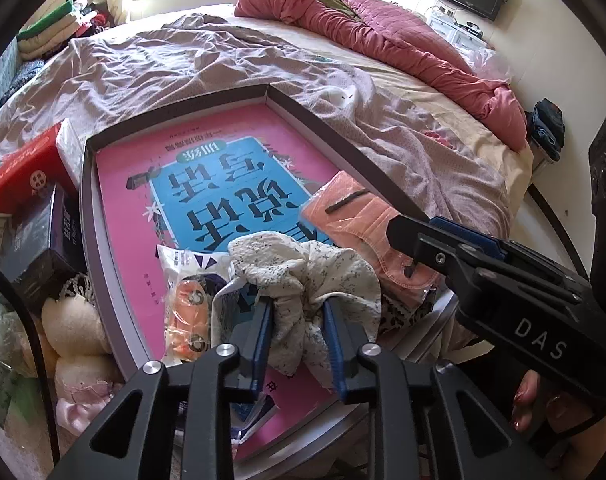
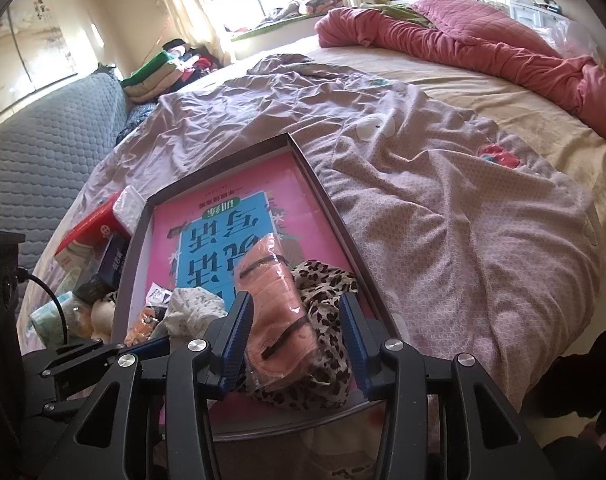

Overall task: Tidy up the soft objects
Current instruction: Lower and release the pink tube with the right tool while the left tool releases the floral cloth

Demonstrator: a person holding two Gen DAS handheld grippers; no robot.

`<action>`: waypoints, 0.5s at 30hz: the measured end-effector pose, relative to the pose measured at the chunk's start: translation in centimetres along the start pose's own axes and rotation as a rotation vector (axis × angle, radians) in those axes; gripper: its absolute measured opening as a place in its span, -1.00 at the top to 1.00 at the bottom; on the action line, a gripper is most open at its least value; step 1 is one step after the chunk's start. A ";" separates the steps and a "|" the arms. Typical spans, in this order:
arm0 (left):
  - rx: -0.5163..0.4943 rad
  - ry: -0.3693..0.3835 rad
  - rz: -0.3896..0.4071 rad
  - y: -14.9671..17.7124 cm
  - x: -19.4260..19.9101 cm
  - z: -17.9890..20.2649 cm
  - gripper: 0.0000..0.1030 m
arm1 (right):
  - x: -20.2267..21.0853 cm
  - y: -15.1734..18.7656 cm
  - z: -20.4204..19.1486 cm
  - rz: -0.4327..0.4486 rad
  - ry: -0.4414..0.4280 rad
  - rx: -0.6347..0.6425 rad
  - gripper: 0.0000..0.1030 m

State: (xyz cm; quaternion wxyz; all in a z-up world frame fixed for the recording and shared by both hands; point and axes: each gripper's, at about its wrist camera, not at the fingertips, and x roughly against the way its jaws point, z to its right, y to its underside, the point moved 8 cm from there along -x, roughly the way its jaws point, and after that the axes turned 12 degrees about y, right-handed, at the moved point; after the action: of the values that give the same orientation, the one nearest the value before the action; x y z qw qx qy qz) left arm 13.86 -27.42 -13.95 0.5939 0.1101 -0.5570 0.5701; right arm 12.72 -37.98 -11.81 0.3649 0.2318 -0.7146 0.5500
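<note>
A dark-rimmed tray [image 1: 335, 148] lies on the bed with a pink book [image 1: 143, 208] in it. In the left wrist view my left gripper [image 1: 299, 320] is shut on a bunched white speckled cloth [image 1: 315, 268] over the tray's near end. The cloth fills the narrow gap between the pads. My right gripper [image 2: 297, 336] stands open around an orange cloth in a clear bag [image 2: 275, 300]. That bag rests on a leopard-print cloth [image 2: 327, 280] at the tray's near right corner. From the left wrist, the right gripper [image 1: 407, 240] hangs over the orange bag [image 1: 351, 208].
A snack packet [image 1: 187, 304] lies in the tray beside the speckled cloth. Left of the tray are a red box [image 1: 23, 176], a dark box [image 1: 43, 240] and plush toys [image 1: 71, 328]. A pink quilt [image 1: 383, 32] is heaped far right. A grey sofa [image 2: 43, 140] runs along the left.
</note>
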 end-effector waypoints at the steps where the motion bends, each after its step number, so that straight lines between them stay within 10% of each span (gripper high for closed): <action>1: -0.001 0.001 0.003 -0.1 0.1 0.0 0.46 | 0.1 0.0 0.0 0.001 0.000 0.001 0.10; 15: -0.003 -0.031 0.025 -0.4 1.2 -0.1 0.02 | 1.0 -0.4 0.3 0.019 0.023 -0.001 -0.09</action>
State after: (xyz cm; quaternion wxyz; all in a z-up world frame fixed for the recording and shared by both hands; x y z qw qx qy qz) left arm 13.94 -26.78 -12.87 0.5782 0.1112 -0.5683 0.5747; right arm 12.32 -38.32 -10.84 0.3678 0.2186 -0.7127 0.5558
